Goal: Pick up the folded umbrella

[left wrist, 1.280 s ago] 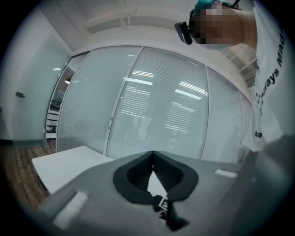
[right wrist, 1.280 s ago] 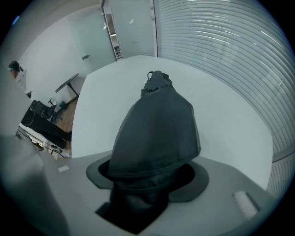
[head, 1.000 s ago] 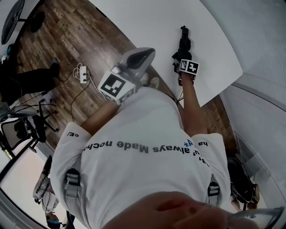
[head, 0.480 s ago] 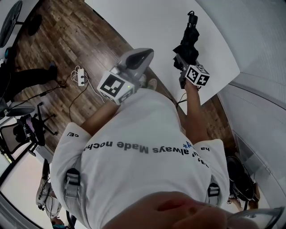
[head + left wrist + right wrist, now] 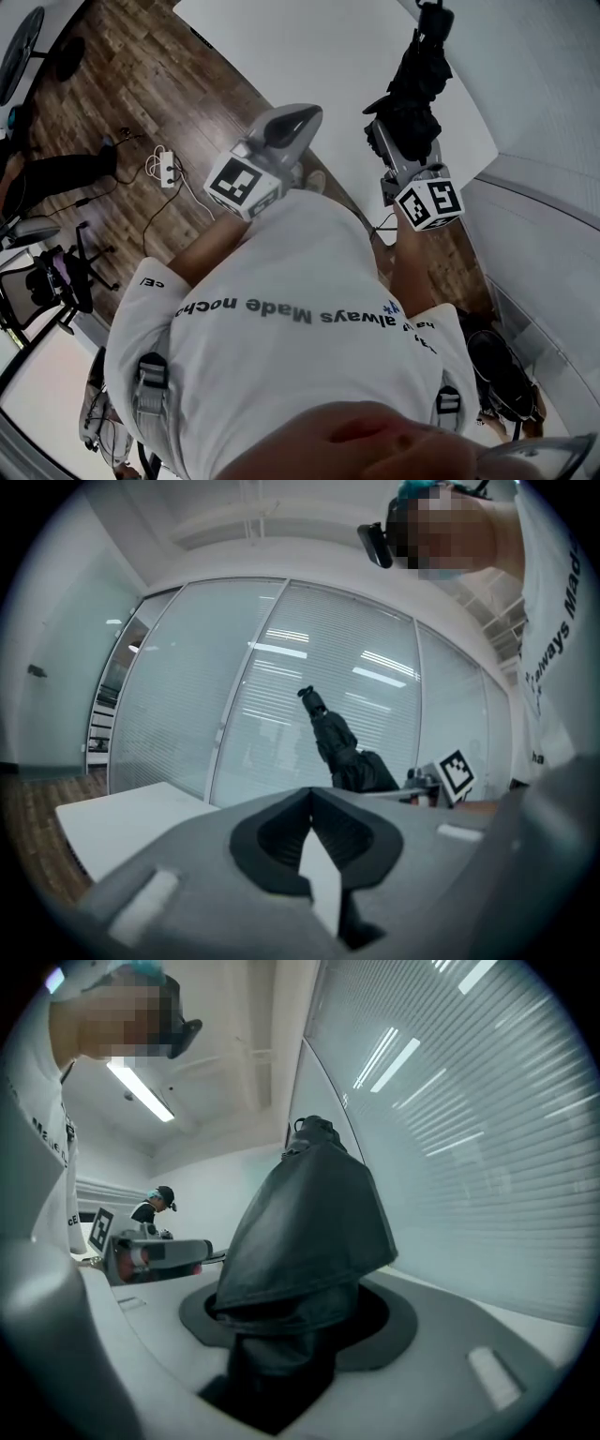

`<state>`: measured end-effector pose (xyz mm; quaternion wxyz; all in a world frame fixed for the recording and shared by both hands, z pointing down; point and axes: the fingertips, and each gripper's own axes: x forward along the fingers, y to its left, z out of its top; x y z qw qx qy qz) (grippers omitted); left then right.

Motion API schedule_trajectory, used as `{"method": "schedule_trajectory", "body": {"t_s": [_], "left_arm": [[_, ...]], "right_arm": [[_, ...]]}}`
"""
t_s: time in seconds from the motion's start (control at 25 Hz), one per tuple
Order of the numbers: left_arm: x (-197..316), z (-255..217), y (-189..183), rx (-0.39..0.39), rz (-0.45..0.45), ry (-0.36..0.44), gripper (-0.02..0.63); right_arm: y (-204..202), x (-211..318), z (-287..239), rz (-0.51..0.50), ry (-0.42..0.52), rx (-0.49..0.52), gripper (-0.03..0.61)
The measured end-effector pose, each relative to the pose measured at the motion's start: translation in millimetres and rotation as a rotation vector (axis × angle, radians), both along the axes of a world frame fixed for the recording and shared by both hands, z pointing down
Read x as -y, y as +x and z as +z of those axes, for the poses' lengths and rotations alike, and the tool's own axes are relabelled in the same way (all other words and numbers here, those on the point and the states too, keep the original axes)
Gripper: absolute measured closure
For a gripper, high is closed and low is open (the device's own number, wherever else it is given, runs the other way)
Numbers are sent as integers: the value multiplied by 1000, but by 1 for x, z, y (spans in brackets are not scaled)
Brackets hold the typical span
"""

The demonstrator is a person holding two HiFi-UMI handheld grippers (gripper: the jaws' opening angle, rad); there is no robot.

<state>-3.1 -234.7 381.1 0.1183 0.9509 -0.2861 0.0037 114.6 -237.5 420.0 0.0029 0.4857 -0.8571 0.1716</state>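
The folded black umbrella (image 5: 419, 80) is off the white table (image 5: 300, 56), and my right gripper (image 5: 398, 141) is shut on its lower part. In the right gripper view the umbrella (image 5: 309, 1241) fills the space between the jaws, its handle end pointing up and away. From the left gripper view the umbrella (image 5: 339, 750) shows slanting up in front of the glass wall. My left gripper (image 5: 302, 116) is held level near the table's edge, jaws closed with nothing in them; its pads (image 5: 281, 841) meet at the tip.
A glass wall with blinds (image 5: 272, 705) runs behind the table. On the wooden floor lie a power strip (image 5: 167, 167) and cables. An office chair (image 5: 47, 272) stands at the left, a dark bag (image 5: 502, 375) at the lower right. A person (image 5: 155, 1208) stands far off.
My right gripper has risen from the table with the umbrella in it and swung it up to point away. The left gripper has stayed where it was.
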Motion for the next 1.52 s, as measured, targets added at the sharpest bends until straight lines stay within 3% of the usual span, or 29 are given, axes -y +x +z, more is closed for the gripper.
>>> {"method": "schedule_trajectory", "body": {"t_s": [0.32, 0.56, 1.52], "left_arm": [[1, -6, 7, -1, 2, 10, 614], [1, -11, 11, -2, 6, 15, 614], [5, -16, 9, -14, 1, 20, 614]], "right_arm": [[-8, -36, -83, -38, 237, -65, 337], [-13, -52, -110, -47, 323, -111, 336], [-13, -51, -119, -30, 353, -154, 336]]}}
